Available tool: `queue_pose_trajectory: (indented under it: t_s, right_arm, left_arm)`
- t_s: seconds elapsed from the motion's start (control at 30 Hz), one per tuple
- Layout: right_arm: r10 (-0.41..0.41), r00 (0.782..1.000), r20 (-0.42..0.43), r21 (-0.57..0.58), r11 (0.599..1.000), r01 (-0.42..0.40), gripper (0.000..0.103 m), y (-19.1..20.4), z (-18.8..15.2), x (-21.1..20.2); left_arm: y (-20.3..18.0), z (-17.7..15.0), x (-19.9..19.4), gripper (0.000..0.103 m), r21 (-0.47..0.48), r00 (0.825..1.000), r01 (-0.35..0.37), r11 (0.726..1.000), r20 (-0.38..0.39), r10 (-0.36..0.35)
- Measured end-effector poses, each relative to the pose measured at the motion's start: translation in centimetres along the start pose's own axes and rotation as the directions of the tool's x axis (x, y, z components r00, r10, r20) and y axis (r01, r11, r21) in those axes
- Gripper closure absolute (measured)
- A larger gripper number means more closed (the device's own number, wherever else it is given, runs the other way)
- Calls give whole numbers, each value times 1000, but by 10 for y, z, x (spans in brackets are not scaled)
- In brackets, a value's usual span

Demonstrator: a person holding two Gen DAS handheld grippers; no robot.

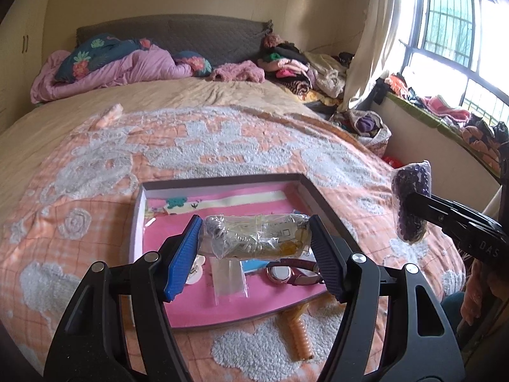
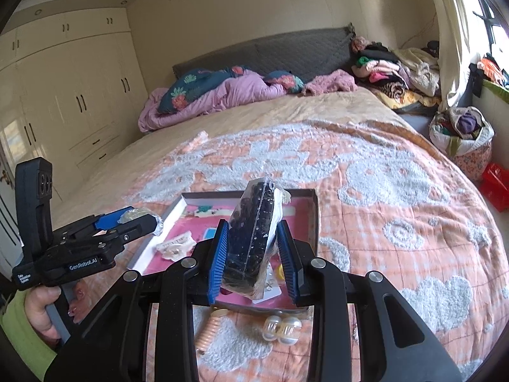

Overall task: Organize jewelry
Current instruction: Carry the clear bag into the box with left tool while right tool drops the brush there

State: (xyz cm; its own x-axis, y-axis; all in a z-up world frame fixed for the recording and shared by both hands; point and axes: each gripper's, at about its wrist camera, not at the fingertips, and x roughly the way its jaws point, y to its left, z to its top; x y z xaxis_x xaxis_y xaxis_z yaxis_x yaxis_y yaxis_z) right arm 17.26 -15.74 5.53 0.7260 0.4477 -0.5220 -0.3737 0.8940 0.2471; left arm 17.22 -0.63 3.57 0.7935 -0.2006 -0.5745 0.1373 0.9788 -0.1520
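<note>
Left gripper (image 1: 256, 242) clamps a clear jewelry bag (image 1: 256, 237) crosswise between its pads, above the pink-lined tray (image 1: 222, 296); beaded bag (image 1: 410, 202) at 3 o'clock. Right wrist view: right gripper (image 2: 254, 254) pinches the dark bead bag (image 2: 251, 238) upright; left gripper (image 2: 127, 222) at 9 o'clock.

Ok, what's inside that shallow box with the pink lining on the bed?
The shallow pink-lined box holds a round-faced wristwatch, a small clear plastic packet and pale round pieces. The left gripper and its clear bagged jewelry hide the middle.
</note>
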Motion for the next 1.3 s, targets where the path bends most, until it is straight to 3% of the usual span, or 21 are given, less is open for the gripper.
queue_pose_trajectory:
  t_s: [0.43, 0.8, 0.87, 1.03, 1.13, 1.3]
  right_arm:
    - [-54, 984, -168, 24, 998, 59, 73, -31, -32, 76]
    - [-61, 979, -194, 46, 996, 71, 69, -39, -37, 93]
    - [-57, 981, -183, 50, 996, 67, 60, -39, -35, 89]
    - [-58, 987, -151, 64, 996, 68, 50, -39, -30, 74]
    - [-56, 990, -132, 86, 994, 68, 41, -41, -29, 64]
    - [-50, 995, -90, 111, 992, 60, 33, -40, -25, 42]
  left_arm:
    - [0, -21, 55, 44, 8, 993, 1, 1000, -122, 0]
    - [7, -26, 68, 42, -8, 988, -13, 1000, -152, 11]
    - [8, -26, 68, 42, -12, 988, -18, 1000, -152, 16]
    - [11, -26, 68, 38, -20, 988, -26, 999, -155, 22]
    - [10, -24, 63, 27, -20, 990, -31, 999, -137, 28]
    - [9, -20, 49, 27, -29, 994, -27, 999, -110, 24]
